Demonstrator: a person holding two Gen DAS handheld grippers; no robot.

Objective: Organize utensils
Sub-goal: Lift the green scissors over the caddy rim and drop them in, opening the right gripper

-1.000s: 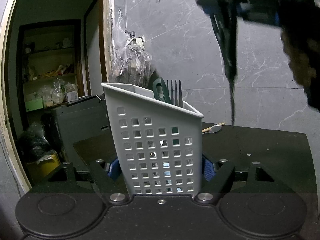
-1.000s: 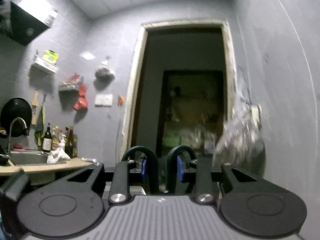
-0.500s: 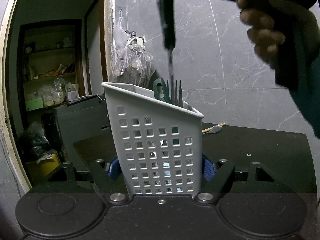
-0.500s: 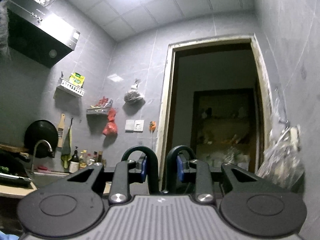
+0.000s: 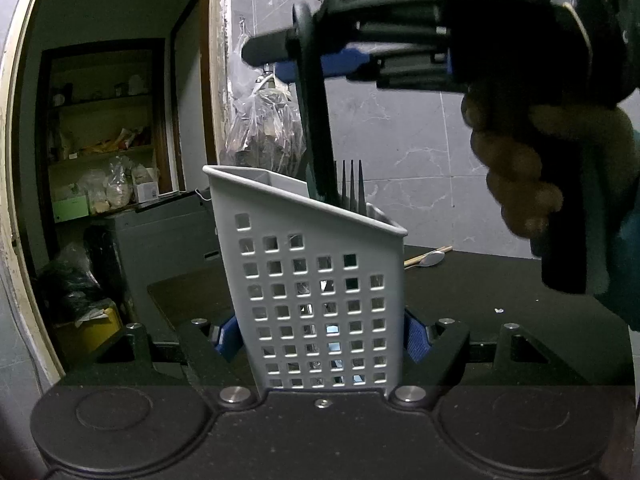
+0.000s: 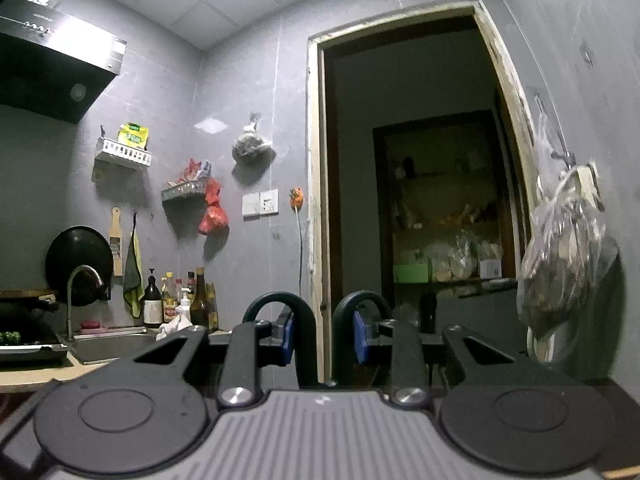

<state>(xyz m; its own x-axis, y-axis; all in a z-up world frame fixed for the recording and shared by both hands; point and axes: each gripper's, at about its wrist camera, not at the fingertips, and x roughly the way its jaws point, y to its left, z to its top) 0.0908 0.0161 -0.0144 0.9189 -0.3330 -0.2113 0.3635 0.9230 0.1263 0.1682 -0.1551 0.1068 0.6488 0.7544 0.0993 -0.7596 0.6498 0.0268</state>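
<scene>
A white perforated utensil holder [image 5: 316,292] stands on the black table [image 5: 500,280]. My left gripper [image 5: 320,332] is shut on the holder's lower sides with its blue pads. Fork tines [image 5: 352,184] stick up out of the holder. My right gripper [image 5: 276,60], held by a person's hand [image 5: 516,168], hovers above the holder. It is shut on dark scissors [image 5: 316,120] that hang blade-down, their tip at the holder's mouth beside the fork. In the right wrist view the scissors' handle loops [image 6: 280,312] sit between the pads of the right gripper [image 6: 324,336].
A spoon [image 5: 430,258] lies on the table behind the holder, near the marble wall. A plastic bag [image 5: 264,132] hangs on a wall hook beside a doorway [image 6: 420,200] to pantry shelves. Sink [image 6: 108,344], bottles [image 6: 176,300] and range hood [image 6: 52,76] are at far left.
The right gripper with the scissors has swung left and nearer across the left wrist view, ending above the holder with the blades at its mouth. The left gripper and holder stayed still.
</scene>
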